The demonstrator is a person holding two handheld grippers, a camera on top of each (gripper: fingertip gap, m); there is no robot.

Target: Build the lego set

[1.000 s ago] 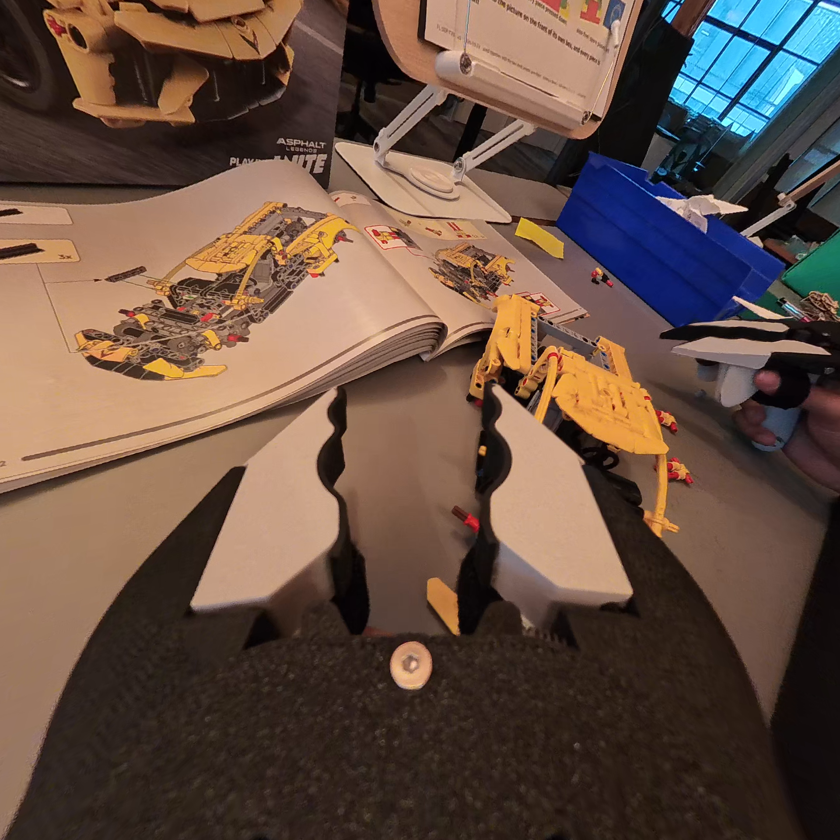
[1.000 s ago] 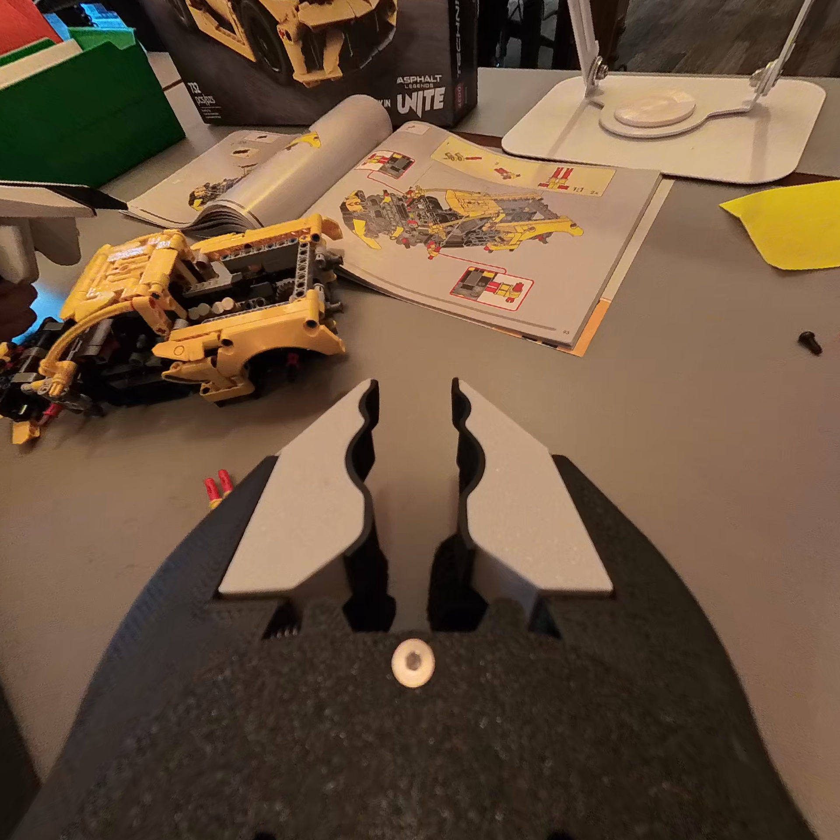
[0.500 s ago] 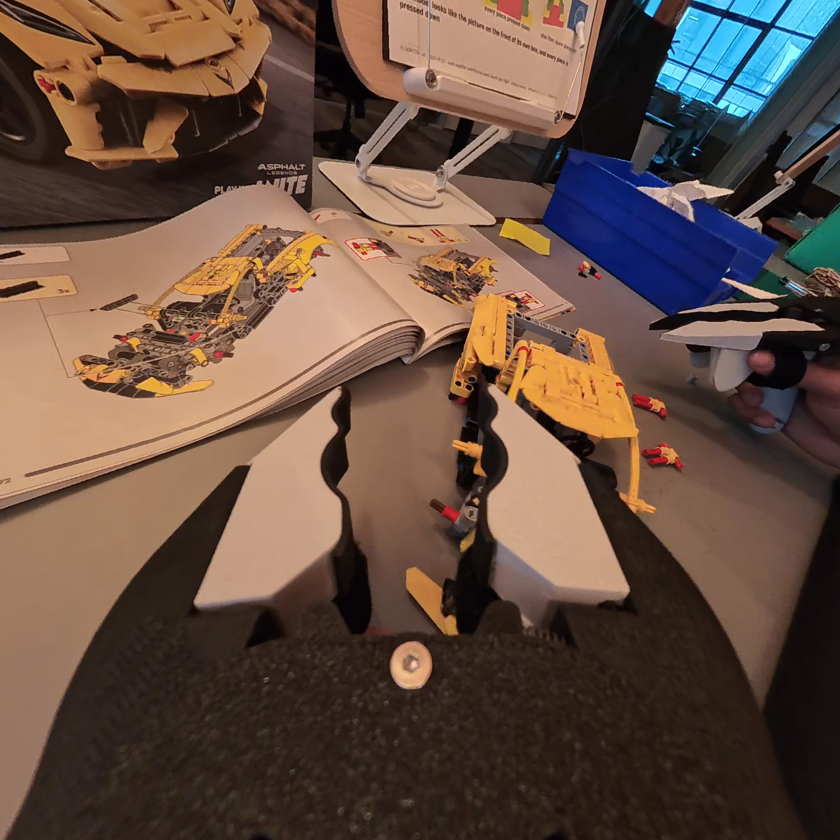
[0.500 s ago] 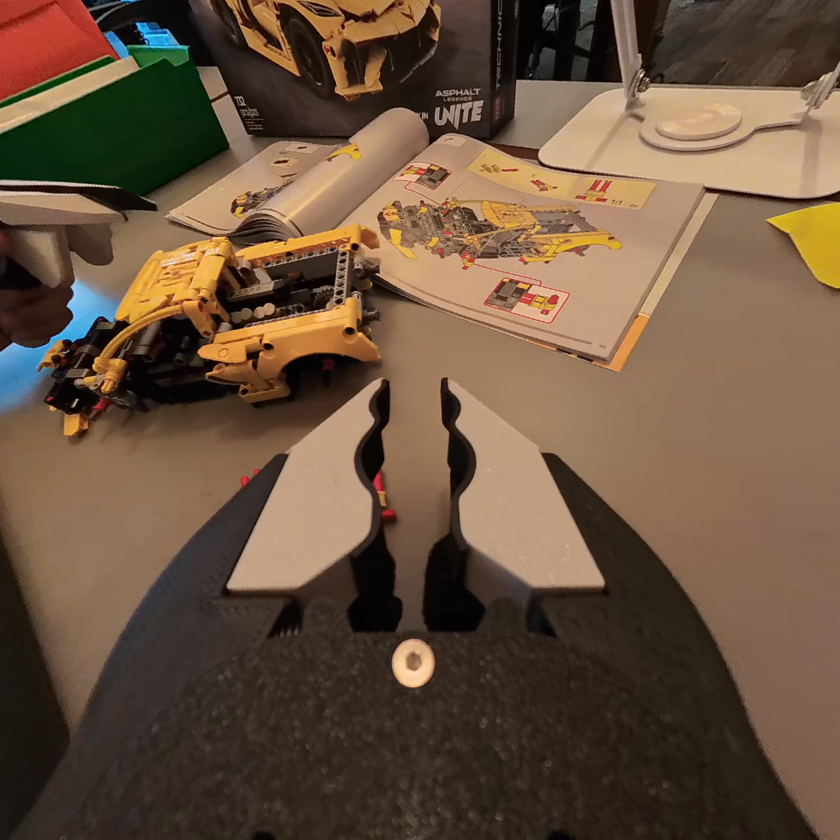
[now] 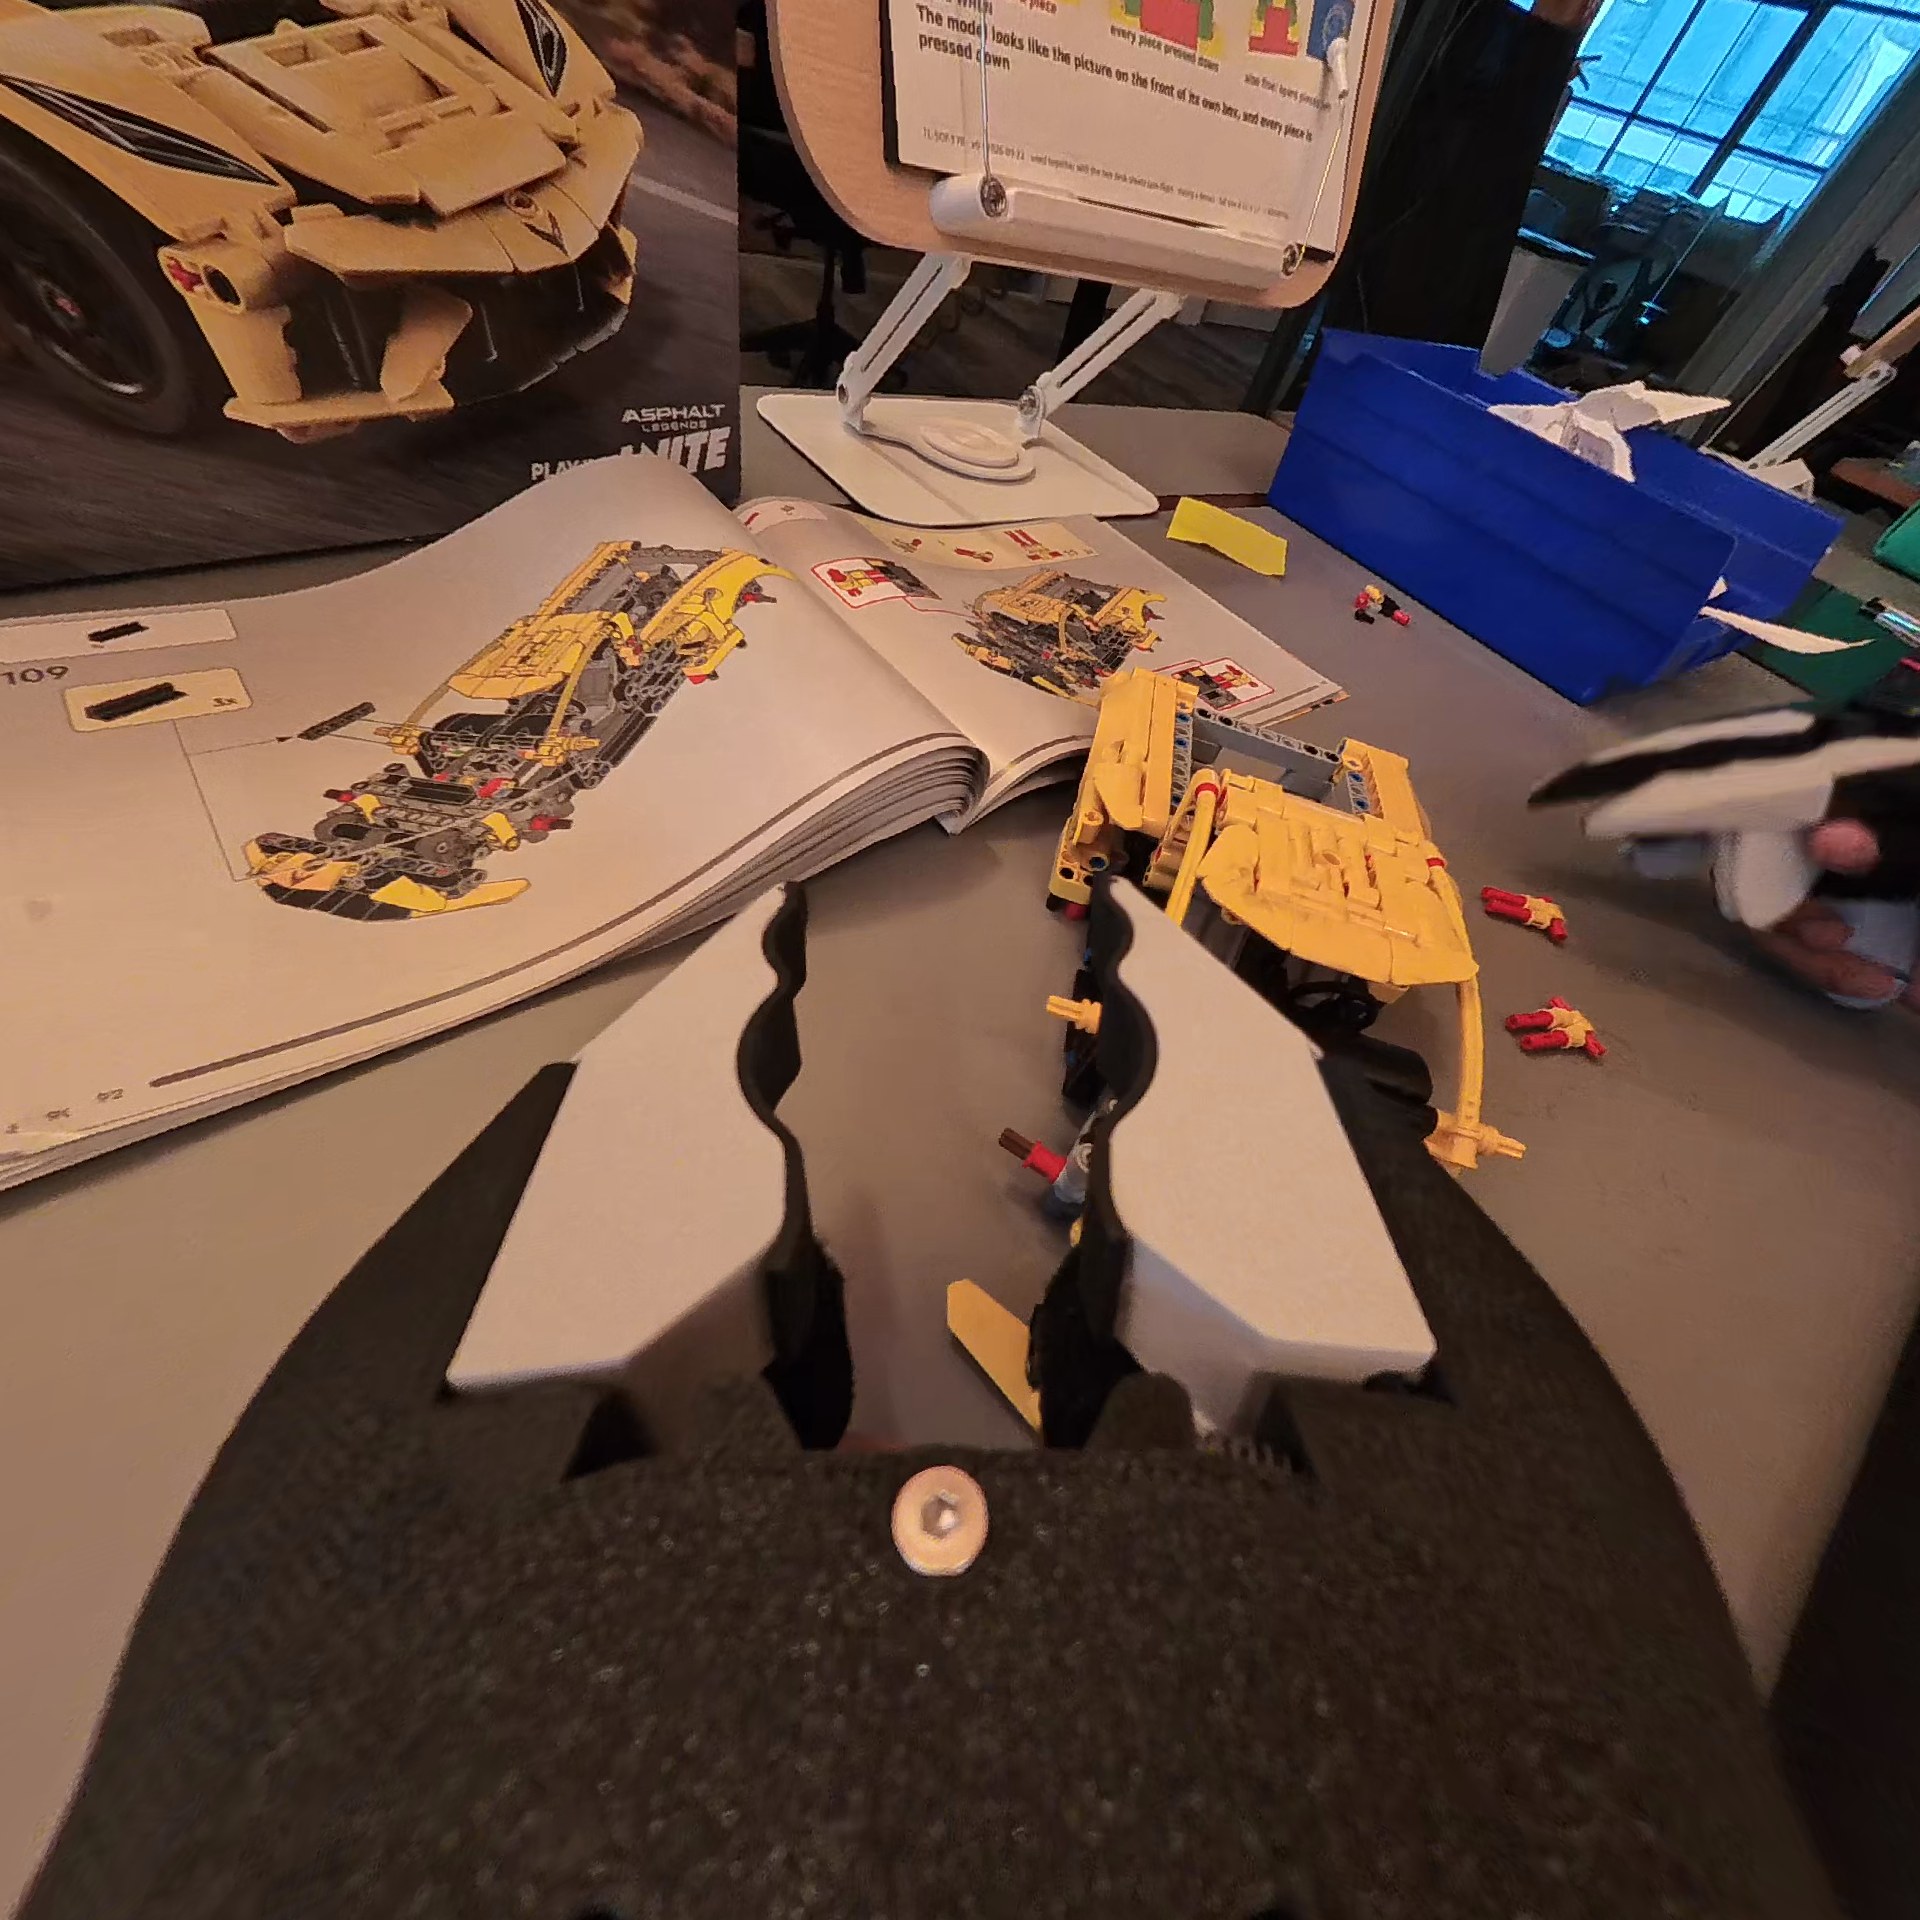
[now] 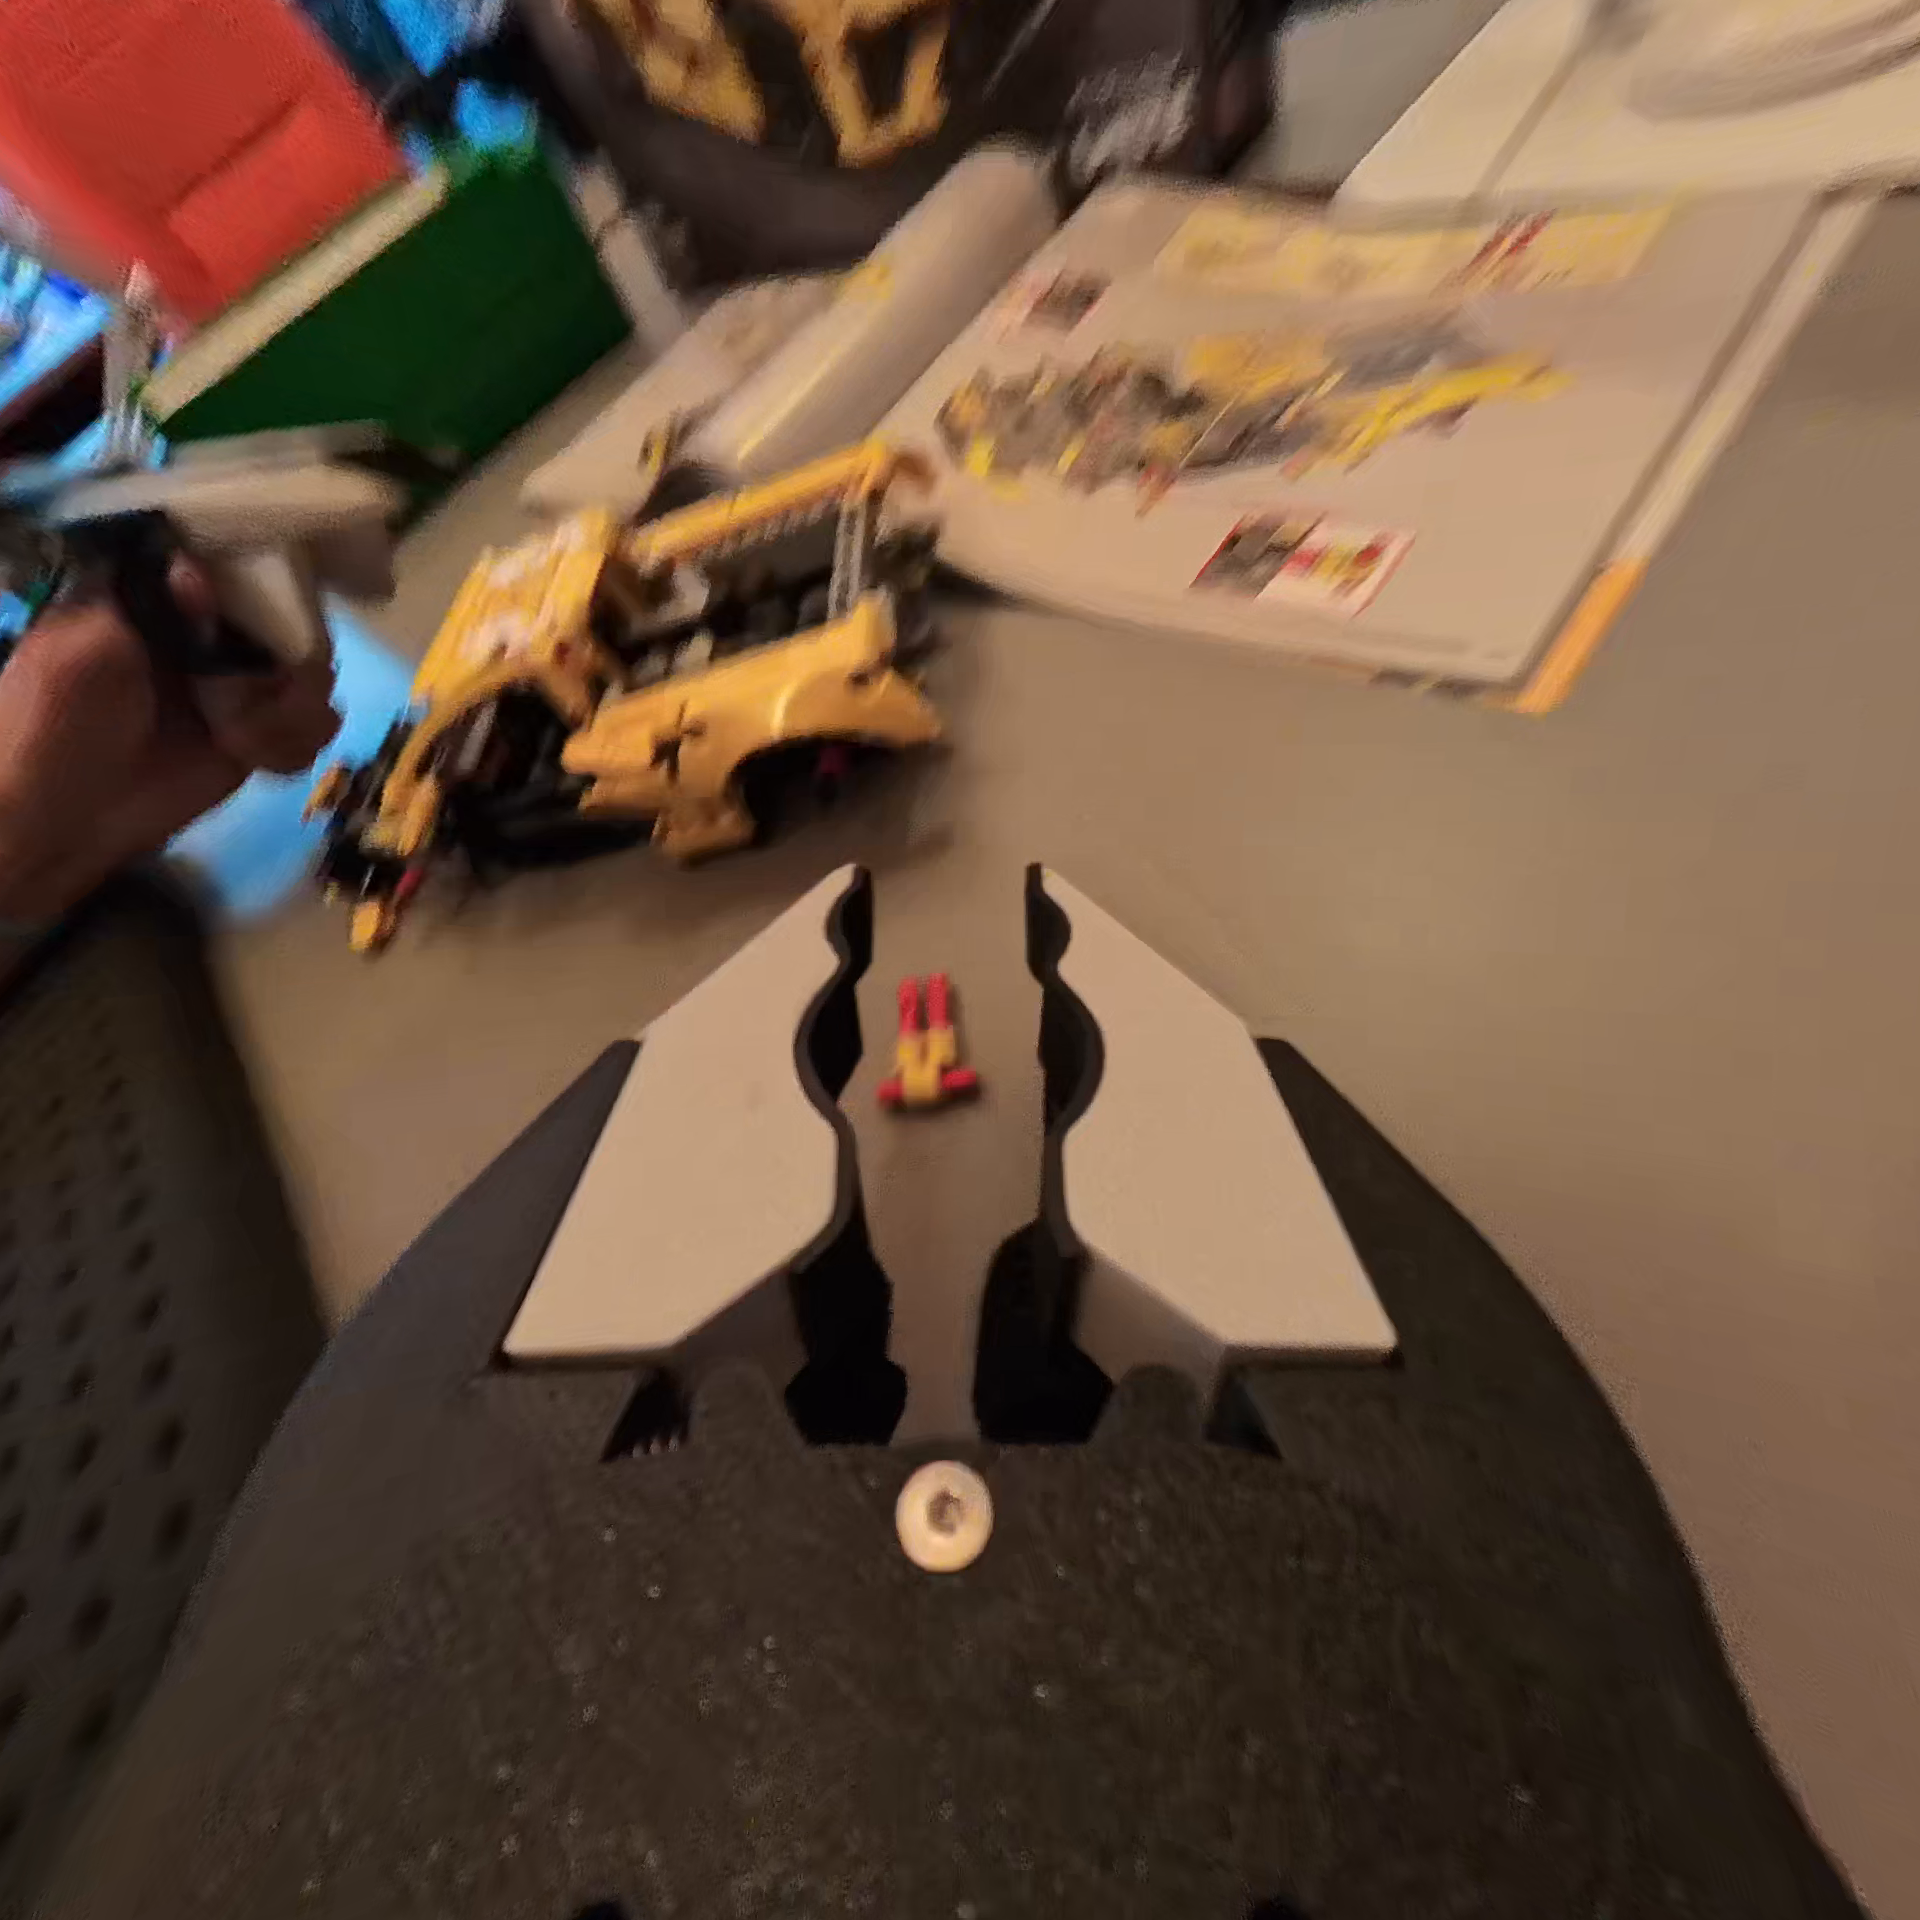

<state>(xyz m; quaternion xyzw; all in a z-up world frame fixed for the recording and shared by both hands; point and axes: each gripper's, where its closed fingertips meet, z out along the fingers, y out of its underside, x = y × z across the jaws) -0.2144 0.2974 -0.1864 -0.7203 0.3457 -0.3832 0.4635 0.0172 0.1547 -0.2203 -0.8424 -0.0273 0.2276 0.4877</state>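
Observation:
The part-built yellow and black lego car [image 5: 1299, 862] lies on the grey table beside the open instruction book [image 5: 520, 748]. My left gripper [image 5: 948, 904] is open and empty, low over the table. Its right finger [image 5: 1226, 1143] covers the car's near end. Two small red and yellow pieces [image 5: 1522, 914] lie right of the car. My right gripper [image 6: 945, 883] is open, with one such piece [image 6: 925, 1049] on the table between its fingers, not gripped. The car [image 6: 665, 686] sits ahead-left in that blurred view. Each gripper shows in the other's view [image 5: 1714, 790] [image 6: 208, 509].
The set's box [image 5: 312, 260] and a white document stand [image 5: 956, 457] stand behind the book. A blue bin [image 5: 1538, 540] is at the back right, with a yellow paper scrap [image 5: 1226, 535] and another small piece [image 5: 1382, 606] near it. A green bin [image 6: 416, 312] stands at the far left. About 30 cm separates my left fingertips from my right.
My right gripper has swung left and down, so a small red and yellow piece now lies between its fingers. My left gripper has shifted slightly; its jaws stay open.

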